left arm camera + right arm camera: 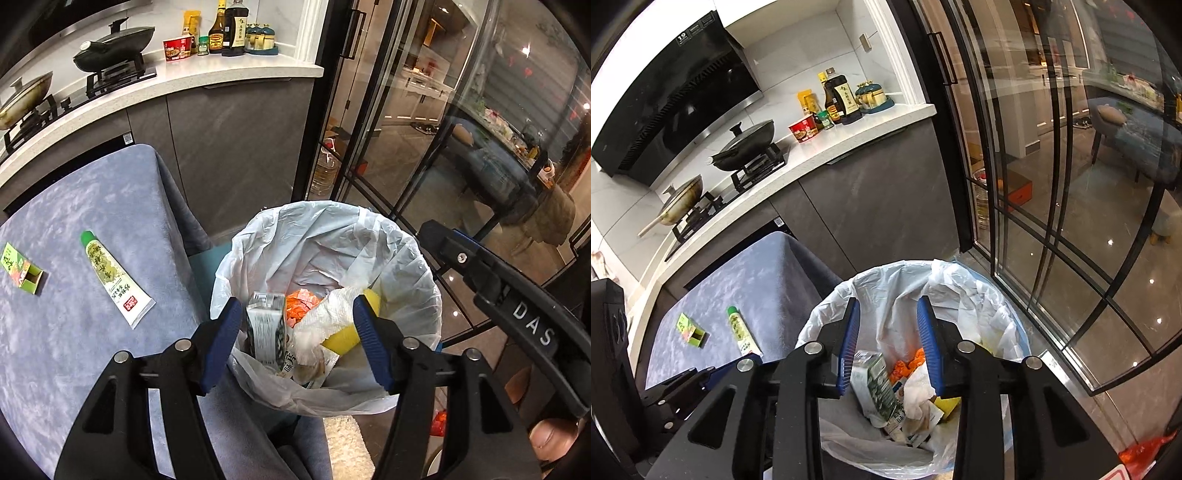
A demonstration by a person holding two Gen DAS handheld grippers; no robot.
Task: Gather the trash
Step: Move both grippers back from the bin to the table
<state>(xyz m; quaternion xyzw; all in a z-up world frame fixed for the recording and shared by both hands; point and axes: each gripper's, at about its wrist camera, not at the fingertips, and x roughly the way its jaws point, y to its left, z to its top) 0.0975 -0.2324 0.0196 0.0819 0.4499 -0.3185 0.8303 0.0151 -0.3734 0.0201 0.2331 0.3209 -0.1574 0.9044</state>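
A trash bin lined with a white bag point(406, 258) point(960, 291) stands beside a blue-grey cloth-covered table point(55, 350) point(768, 280). It holds a carton point(264, 328) point(881, 387), orange scraps point(301, 308), a paper towel point(332, 317) and a yellow piece point(345, 338). A green-capped tube point(112, 280) point(742, 334) and a small green open box point(20, 267) point(690, 329) lie on the table. My left gripper point(295, 336) is open and empty above the bin. My right gripper point(888, 343) is open and empty over the bin; it also shows in the left wrist view point(517, 306).
A kitchen counter point(207, 77) point(849, 140) with a stove, pans, sauce bottles and a noodle cup runs behind. Dark cabinets stand below it. A glass sliding door point(424, 147) point(1052, 221) is to the right. A pale rug point(345, 443) lies by the bin.
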